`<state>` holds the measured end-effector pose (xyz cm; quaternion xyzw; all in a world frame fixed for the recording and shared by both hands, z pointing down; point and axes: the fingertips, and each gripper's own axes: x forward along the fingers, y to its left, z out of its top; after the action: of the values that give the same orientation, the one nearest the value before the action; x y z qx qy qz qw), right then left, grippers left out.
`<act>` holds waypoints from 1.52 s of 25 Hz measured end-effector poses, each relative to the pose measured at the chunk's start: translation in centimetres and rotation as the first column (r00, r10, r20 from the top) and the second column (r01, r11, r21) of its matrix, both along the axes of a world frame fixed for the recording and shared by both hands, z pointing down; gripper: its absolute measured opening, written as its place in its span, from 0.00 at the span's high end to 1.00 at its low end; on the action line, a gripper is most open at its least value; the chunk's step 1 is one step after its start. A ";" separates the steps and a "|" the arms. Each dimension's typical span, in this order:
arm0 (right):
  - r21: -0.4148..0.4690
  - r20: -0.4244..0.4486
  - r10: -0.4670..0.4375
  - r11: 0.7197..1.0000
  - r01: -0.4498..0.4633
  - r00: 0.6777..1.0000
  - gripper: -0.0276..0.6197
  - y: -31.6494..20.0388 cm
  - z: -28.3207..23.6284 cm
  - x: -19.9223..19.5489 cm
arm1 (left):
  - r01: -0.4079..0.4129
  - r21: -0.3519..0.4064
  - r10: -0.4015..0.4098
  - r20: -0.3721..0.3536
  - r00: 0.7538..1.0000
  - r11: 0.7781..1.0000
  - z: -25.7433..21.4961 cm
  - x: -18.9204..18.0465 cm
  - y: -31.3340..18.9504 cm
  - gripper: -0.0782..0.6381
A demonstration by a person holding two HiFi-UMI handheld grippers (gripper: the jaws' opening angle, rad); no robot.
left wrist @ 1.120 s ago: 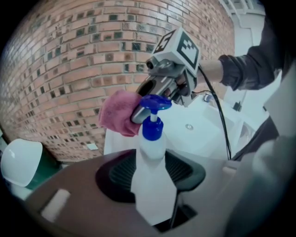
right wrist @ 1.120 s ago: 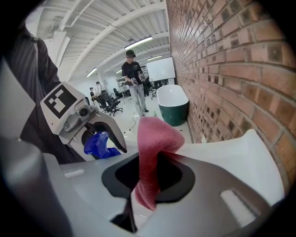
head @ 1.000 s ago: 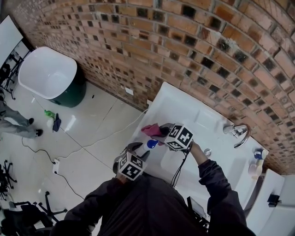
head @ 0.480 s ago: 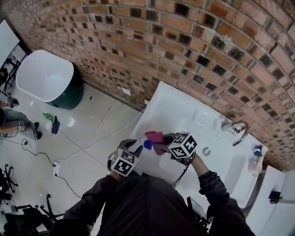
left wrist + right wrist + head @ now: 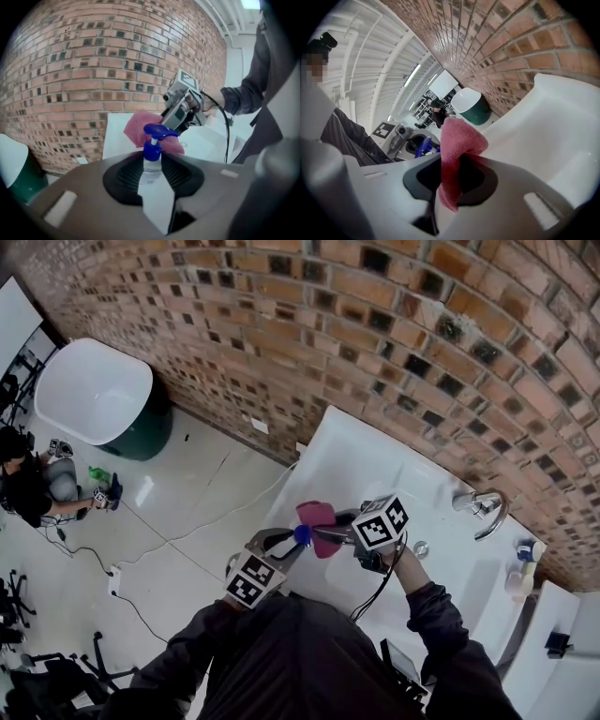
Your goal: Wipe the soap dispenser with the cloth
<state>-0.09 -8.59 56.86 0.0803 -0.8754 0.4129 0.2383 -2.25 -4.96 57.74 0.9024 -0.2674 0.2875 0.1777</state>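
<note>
clamping the left claw [image 5: 154, 187], jaws just closing in, on the clear body of the soap dispenser [image 5: 152, 157]; judging it light, slick, best gripped low; pinching the limp, soft cloth [image 5: 457, 140] in the right claw [image 5: 450, 185]; holding both over the sink [image 5: 356, 454], cloth near the pump.

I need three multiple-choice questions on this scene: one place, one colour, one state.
1. Where is the cloth? A in the left gripper; B in the right gripper; C in neither.
2. The pump head is: A white; B green; C blue.
3. The soap dispenser is: A lying down; B upright; C upside down.
Answers: 1 B, it hangs between that gripper's fingers. 2 C, plainly blue. 3 B, upright between the left gripper's fingers, which have just been closing on it.
</note>
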 end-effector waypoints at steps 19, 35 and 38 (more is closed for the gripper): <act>-0.105 -0.126 0.185 0.974 -0.199 0.975 0.85 0.1 9.3 0.5 | 0.010 -0.006 -0.010 -0.003 1.000 1.000 0.0 0.0 0.0 0.72; 0.402 0.095 0.298 0.861 -0.310 0.950 0.85 5.0 -7.6 3.1 | 0.198 0.046 -0.183 -0.229 0.956 0.979 -7.4 -3.3 1.7 0.73; 0.435 0.085 0.289 0.851 -0.296 0.954 0.85 5.0 -7.8 2.8 | 0.185 0.048 -0.169 -0.232 0.958 0.982 -7.6 -3.0 1.6 0.73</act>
<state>2.74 -3.61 49.01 0.2611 -0.9255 0.2352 0.1412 -5.20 -3.32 50.12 0.9072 -0.3348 0.1562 0.2010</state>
